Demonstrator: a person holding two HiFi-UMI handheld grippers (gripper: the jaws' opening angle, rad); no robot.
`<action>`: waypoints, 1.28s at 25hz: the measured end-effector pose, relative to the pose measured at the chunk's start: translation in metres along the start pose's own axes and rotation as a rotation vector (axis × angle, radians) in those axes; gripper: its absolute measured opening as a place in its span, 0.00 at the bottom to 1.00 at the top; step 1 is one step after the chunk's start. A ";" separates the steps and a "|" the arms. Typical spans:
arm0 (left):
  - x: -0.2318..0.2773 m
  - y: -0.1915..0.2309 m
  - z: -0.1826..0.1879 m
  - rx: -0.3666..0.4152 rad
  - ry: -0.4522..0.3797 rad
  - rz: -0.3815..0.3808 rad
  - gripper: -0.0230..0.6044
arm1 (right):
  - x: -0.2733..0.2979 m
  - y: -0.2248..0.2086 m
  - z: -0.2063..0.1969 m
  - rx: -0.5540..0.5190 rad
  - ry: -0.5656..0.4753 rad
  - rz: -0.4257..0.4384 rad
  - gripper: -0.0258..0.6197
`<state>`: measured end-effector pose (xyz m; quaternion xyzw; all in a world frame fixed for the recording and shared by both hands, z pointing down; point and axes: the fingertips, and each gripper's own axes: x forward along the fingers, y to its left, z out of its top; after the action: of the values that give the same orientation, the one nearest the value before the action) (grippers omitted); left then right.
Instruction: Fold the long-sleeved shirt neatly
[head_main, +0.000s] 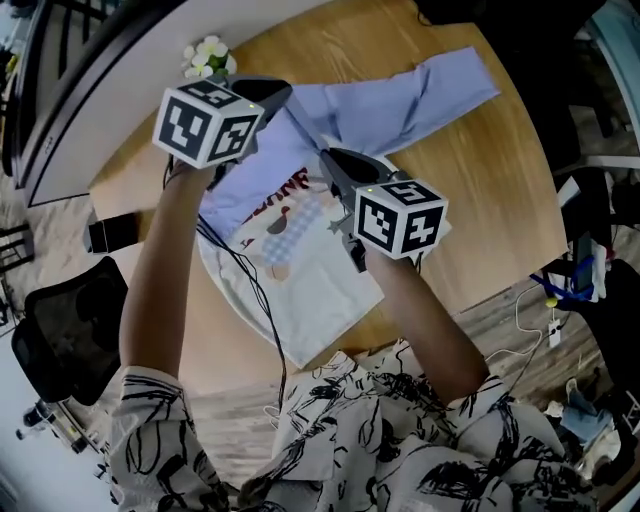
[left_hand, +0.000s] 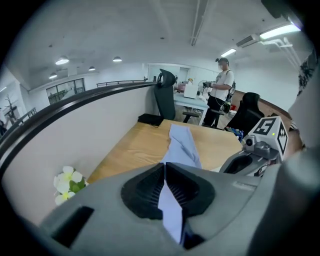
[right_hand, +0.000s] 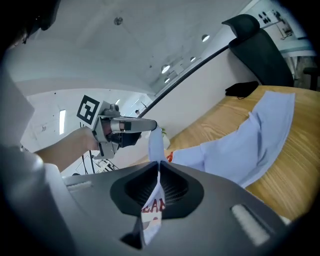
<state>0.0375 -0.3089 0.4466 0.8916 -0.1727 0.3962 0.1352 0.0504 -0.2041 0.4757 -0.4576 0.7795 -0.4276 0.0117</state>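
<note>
The long-sleeved shirt lies on the round wooden table, white body with a red print nearest me, one blue sleeve stretched to the far right. My left gripper is above the shirt's far left part, shut on a fold of blue fabric. My right gripper hovers over the middle of the shirt, shut on a fold of white printed fabric. In the left gripper view the jaws pinch the cloth, and the sleeve runs away across the table. The right gripper view's jaws do the same.
White flowers stand at the table's far left edge by a curved partition. A black box lies at the left rim. A black office chair stands on the left. Cables hang from both grippers. A person stands far off.
</note>
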 end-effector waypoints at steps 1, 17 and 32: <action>0.006 0.000 0.006 0.001 -0.005 -0.010 0.07 | -0.001 -0.007 0.004 0.006 -0.009 -0.003 0.08; 0.122 0.014 -0.037 0.077 0.241 -0.055 0.07 | 0.030 -0.088 -0.037 0.162 0.092 -0.159 0.08; 0.144 -0.001 0.015 -0.028 0.010 -0.074 0.38 | -0.044 -0.125 0.010 0.184 -0.028 -0.177 0.47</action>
<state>0.1385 -0.3430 0.5454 0.8935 -0.1444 0.3926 0.1633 0.1684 -0.2054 0.5379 -0.5274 0.6933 -0.4903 0.0269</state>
